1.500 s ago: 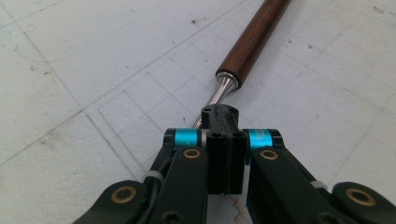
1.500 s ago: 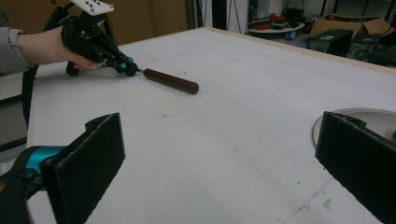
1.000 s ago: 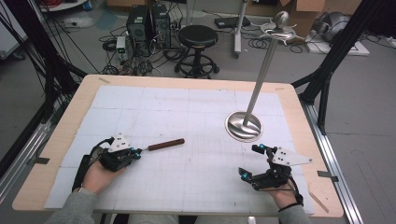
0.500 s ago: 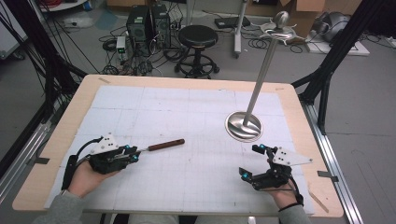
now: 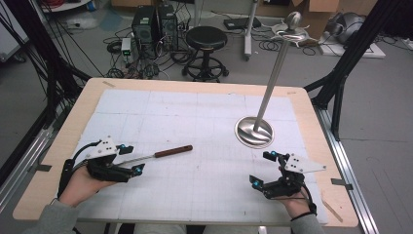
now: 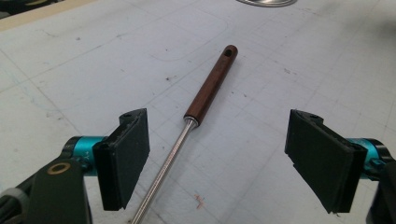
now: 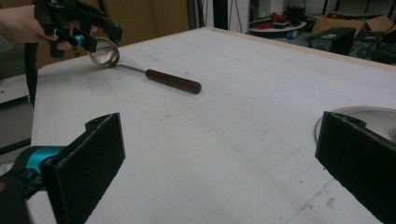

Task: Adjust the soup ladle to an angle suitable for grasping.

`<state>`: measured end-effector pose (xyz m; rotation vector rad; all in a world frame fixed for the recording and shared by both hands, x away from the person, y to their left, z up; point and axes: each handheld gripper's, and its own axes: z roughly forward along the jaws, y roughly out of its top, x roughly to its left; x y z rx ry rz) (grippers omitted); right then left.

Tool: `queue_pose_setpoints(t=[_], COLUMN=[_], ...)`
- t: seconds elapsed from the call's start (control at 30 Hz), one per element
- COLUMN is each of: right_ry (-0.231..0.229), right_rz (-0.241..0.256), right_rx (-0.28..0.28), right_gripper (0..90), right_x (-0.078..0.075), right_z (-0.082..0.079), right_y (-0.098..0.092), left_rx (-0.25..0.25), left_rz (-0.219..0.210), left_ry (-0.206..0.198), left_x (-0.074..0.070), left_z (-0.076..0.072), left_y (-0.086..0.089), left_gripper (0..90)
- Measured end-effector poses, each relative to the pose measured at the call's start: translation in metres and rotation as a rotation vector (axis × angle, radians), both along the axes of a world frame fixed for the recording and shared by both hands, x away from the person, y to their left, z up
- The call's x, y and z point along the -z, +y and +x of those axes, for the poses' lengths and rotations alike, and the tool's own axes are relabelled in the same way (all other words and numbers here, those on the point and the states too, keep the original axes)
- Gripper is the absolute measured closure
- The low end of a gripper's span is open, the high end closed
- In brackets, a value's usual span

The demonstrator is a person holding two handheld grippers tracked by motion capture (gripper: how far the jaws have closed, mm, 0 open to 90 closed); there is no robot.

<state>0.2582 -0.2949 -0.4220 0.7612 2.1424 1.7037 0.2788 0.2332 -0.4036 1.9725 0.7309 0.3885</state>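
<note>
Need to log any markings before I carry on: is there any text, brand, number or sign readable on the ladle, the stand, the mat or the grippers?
None can be read.
Ladle: bare wood handle and steel shaft, no marking.
Stand: plain metal.
Mat: grid lines, no numbers.
Left gripper and right gripper: no lettering visible.
Boxes beyond the table: too blurred to read.

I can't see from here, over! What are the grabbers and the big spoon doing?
Left gripper open, astride the ladle shaft, no grip. Right gripper open, idle, apart. Ladle flat on the mat. Nothing blocking.
</note>
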Motion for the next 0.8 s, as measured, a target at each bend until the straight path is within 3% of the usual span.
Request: queue_pose_setpoints(t=[0.17, 0.37, 0.6, 0.7, 0.8], right_ry=[0.009, 0.02, 0.034, 0.031, 0.027], right_rz=[-0.002, -0.004, -0.019, -0.011, -0.007], right_rx=[-0.005, 0.0, 0.01, 0.01, 0.007], right_gripper=[0.5, 0.5, 0.5, 0.5, 0.5], right_x=[0.001, 0.003, 0.006, 0.005, 0.005], right_z=[0.0, 0.002, 0.004, 0.004, 0.003], right_y=[0.0, -0.003, -0.002, -0.002, -0.003], left_rx=[0.017, 0.055, 0.1, 0.125, 0.174], left_rz=[-0.019, -0.029, 0.075, 0.113, 0.128], left_ry=[0.003, 0.042, 0.05, 0.068, 0.112], left_x=[-0.003, -0.009, -0.019, -0.024, -0.027], left_z=[-0.001, 0.001, 0.005, 0.009, 0.014], left_y=[0.002, 0.006, 0.014, 0.015, 0.014], left_gripper=[23.4, 12.0, 8.3, 7.3, 7.3])
